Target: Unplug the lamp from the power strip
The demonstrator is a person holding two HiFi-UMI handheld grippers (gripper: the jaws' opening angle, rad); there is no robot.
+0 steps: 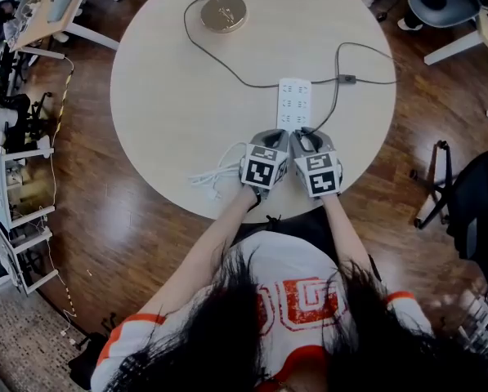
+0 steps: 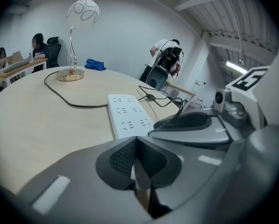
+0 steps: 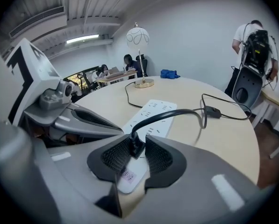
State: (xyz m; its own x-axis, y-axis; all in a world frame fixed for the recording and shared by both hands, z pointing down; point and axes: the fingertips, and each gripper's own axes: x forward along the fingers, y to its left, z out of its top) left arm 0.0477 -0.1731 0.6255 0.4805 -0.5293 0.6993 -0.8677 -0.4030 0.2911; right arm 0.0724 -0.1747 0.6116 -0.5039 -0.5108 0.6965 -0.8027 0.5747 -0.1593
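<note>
A white power strip [image 1: 294, 103], a black plug [image 3: 135, 147] and a gold lamp base [image 1: 223, 12] are seen on the beige tabletop [image 1: 162, 113].

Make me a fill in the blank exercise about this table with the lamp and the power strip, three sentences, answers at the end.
1. The right gripper has the black ____ between its jaws.
2. The white power strip lies on a table whose top is ____ in shape.
3. The lamp stands on a ____-coloured base.

Missing words: plug; round; gold.
</note>
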